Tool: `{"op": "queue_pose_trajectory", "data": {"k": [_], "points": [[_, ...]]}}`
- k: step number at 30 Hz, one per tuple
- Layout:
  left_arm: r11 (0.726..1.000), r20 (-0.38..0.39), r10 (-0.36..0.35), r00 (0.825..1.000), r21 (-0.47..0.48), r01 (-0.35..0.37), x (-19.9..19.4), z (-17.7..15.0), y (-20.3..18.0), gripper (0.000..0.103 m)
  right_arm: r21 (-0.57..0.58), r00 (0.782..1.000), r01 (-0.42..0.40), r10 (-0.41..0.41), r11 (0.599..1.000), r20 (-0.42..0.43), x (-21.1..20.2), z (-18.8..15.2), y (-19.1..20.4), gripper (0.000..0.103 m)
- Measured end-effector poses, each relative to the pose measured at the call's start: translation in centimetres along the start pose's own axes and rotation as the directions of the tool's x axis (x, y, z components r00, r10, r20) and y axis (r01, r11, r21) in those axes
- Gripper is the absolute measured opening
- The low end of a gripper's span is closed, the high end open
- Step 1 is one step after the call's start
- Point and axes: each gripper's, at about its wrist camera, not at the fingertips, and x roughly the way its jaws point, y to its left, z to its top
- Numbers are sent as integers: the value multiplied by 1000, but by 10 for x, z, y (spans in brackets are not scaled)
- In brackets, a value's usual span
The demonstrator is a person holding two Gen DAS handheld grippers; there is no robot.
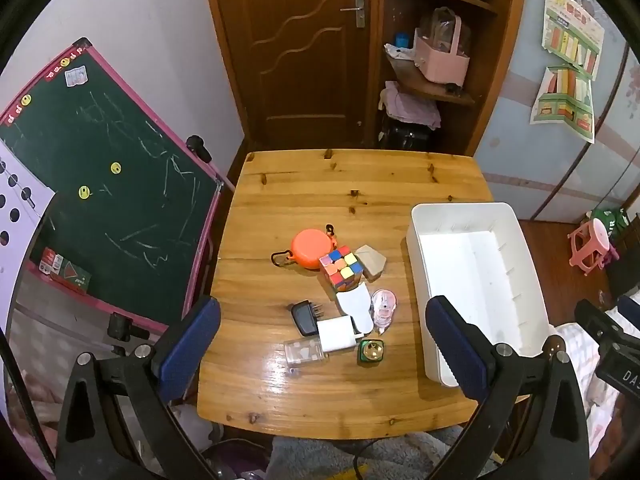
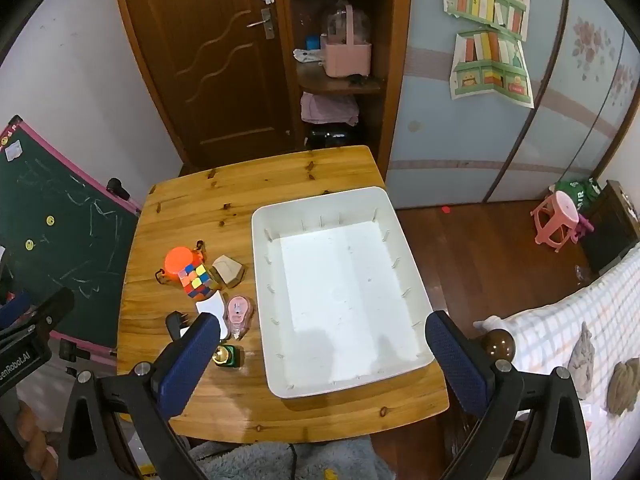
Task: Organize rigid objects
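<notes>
Small objects cluster mid-table: an orange round case [image 1: 313, 249] [image 2: 181, 261], a colour cube [image 1: 342, 270] [image 2: 197, 279], a beige block [image 1: 370, 262] [image 2: 227, 270], a white card [image 1: 354, 307], a pink tape dispenser [image 1: 383, 308] [image 2: 239, 314], a black plug [image 1: 305, 316], a white charger [image 1: 337, 334], a clear box [image 1: 305, 354] and a green bell [image 1: 371, 351] [image 2: 227, 357]. An empty white bin [image 1: 476, 280] [image 2: 340, 292] stands on the right. My left gripper [image 1: 322, 344] hovers open above the cluster. My right gripper [image 2: 322, 356] hangs open over the bin's near end.
The wooden table [image 1: 320, 184] [image 2: 192, 208] stands before a brown door [image 1: 296, 52]. A green chalkboard [image 1: 100, 184] leans at the left. A shelf with a pink basket [image 1: 442, 58] is behind, a pink stool [image 2: 558, 218] and a checked bedspread [image 2: 560, 332] to the right.
</notes>
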Motion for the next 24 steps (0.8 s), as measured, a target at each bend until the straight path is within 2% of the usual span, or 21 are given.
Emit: {"op": "queue_pose_trajectory", "data": {"k": [8, 19, 24], "points": [[1000, -16, 1, 1000, -17, -2, 6, 4, 5, 102, 17, 1000, 8, -8, 1000, -7, 6, 6, -2, 103], [998, -25, 19, 1000, -56, -20, 10, 9, 10, 102, 84, 999, 42, -42, 996, -2, 20, 12, -35, 103], [998, -30, 17, 999, -59, -18, 13, 9, 8, 102, 119, 1000, -16, 18, 993, -17, 29, 12, -40, 103]]}}
